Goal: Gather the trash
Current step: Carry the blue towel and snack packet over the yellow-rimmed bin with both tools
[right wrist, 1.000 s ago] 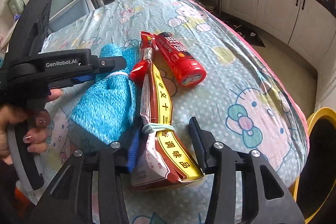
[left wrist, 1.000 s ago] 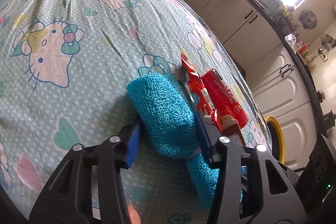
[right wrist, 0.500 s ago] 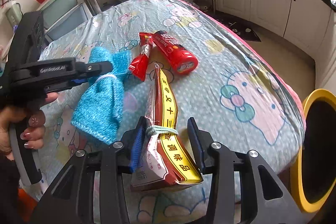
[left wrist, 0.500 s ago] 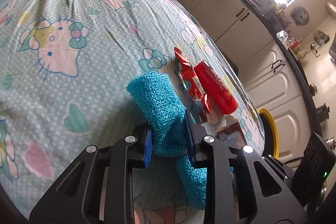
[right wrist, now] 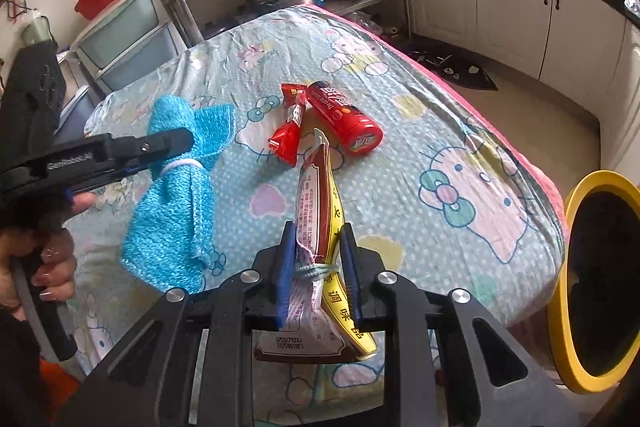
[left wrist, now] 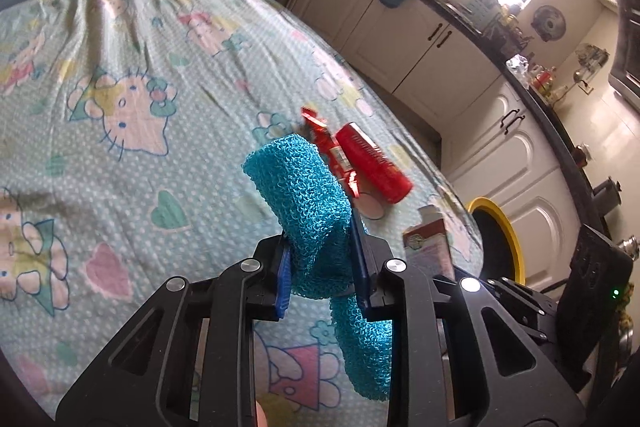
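My left gripper (left wrist: 320, 267) is shut on a blue knitted cloth (left wrist: 308, 203) and holds it lifted above the table; the cloth also shows in the right wrist view (right wrist: 176, 195), hanging from the left gripper (right wrist: 176, 147). My right gripper (right wrist: 316, 267) is shut on a brown and yellow seasoning packet (right wrist: 320, 227) tied with a green band, raised off the table. A red cylindrical can (right wrist: 346, 121) and a red snack wrapper (right wrist: 290, 131) lie side by side on the table; both show in the left wrist view, the can (left wrist: 372, 163) and the wrapper (left wrist: 324, 143).
The table carries a light blue cartoon-cat cloth (right wrist: 460, 163). A yellow-rimmed bin (right wrist: 592, 275) stands on the floor past the table's right edge, also in the left wrist view (left wrist: 496, 235). White cabinets (left wrist: 420, 39) and a cluttered counter line the far wall.
Both grippers have closed, the left on the blue cloth, the right on the packet, and both have lifted their loads off the table and pulled back.
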Motion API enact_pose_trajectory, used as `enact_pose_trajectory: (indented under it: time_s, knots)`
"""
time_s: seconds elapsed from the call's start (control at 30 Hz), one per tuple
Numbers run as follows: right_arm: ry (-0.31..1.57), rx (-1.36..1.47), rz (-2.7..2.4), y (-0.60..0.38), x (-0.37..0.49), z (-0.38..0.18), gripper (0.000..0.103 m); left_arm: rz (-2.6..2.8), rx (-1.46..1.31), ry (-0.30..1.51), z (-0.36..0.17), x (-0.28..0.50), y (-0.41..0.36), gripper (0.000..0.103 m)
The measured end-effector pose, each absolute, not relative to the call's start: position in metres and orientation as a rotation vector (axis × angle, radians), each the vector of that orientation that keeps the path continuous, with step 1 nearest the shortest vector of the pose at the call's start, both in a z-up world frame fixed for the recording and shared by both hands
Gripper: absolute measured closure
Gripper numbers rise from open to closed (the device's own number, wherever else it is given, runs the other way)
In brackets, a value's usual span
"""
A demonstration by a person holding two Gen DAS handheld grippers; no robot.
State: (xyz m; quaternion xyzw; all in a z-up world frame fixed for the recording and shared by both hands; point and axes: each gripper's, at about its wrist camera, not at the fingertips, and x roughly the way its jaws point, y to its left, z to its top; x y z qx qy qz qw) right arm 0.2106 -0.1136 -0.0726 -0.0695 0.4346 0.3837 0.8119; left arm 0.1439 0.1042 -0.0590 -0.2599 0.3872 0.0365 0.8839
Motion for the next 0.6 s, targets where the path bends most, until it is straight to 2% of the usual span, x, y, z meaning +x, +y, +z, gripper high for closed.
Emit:
enact_pose_trajectory:
  time_s: [0.6]
  knots:
    - [0.808, -0.054, 0.762, -0.157, 0.211, -0.028, 0.082, -0.035, -0.46, 0.722, -0.015, 0.161, 0.054, 0.085]
